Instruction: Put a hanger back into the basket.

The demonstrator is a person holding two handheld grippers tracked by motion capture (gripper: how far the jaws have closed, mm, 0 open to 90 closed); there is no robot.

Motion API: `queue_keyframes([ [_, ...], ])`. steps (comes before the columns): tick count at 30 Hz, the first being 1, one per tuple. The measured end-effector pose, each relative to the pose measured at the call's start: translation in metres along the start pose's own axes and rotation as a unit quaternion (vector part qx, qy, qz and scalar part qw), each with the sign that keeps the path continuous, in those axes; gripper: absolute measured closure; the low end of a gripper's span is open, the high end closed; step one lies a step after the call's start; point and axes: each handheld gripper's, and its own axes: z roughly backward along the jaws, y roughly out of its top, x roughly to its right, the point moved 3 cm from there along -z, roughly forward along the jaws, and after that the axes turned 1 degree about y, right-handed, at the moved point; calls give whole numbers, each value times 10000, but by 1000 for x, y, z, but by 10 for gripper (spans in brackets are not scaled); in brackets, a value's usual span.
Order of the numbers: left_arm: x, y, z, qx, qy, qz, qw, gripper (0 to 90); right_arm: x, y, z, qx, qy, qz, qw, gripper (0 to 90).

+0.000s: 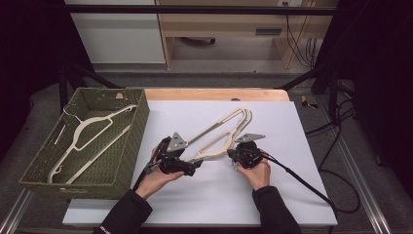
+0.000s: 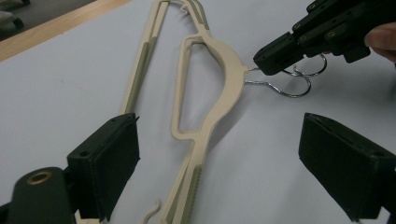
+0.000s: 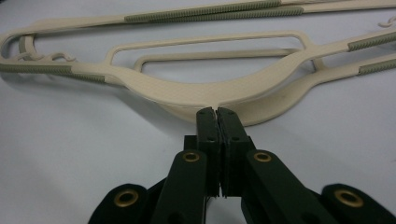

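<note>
- Item: stack of cream hangers, lying flat near the middle of the bench; long arms run toward the far edge, wire hooks toward the near right.
- Right tool: jaws closed together at the neck of the stack, pinching the base of a wire hook where it leaves the cream plastic.
- Left tool: jaws wide apart, nothing between the pads; poised over the lower arm of the hangers, not touching.
- Basket: woven, green, at the left edge of the bench; holds one hanger lying slantwise.
- Risk, thin grip: wire is narrow and smooth; a lift by the hook alone may let the hanger swivel or slip out.
- Risk, nested pair: the hangers overlap; pulling one may drag the other across the bench.
- Risk, left tool: closing on both arms at once would carry two hangers instead of one.
</note>
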Motion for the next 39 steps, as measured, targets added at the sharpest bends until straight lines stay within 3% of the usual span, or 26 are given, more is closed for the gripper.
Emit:
queue_keyframes([
  [6, 3, 7, -21, -145, -67, -54, 9999, 136, 0, 3, 5, 39, 1, -66, 10000, 892],
  [8, 3, 10, -26, -152, -90, -61, 9998, 142, 2, 4, 6, 64, 11, 33, 10000, 892],
  [16, 7, 16, -49, -355, -71, -249, 9990, 189, 0, 6, 9, 54, -14, 28, 10000, 892],
  [26, 12, 15, -77, -768, 37, -853, 9934, 298, 0, 7, 10, 77, -18, 50, 10000, 892],
  [30, 15, 15, -84, -754, 2, -942, 9927, 366, 0, 7, 11, 86, -16, 85, 9999, 892],
  [34, 16, 15, -89, -851, 51, -992, 9914, 451, 0, 8, 12, 70, -22, 68, 9999, 892],
  [37, 17, 15, -93, -921, 55, -920, 9915, 522, -1, 8, 12, 98, -30, 76, 9999, 892],
  [39, 19, 15, -96, -968, 65, -997, 9903, 555, -1, 8, 13, 109, -34, 109, 9999, 892],
])
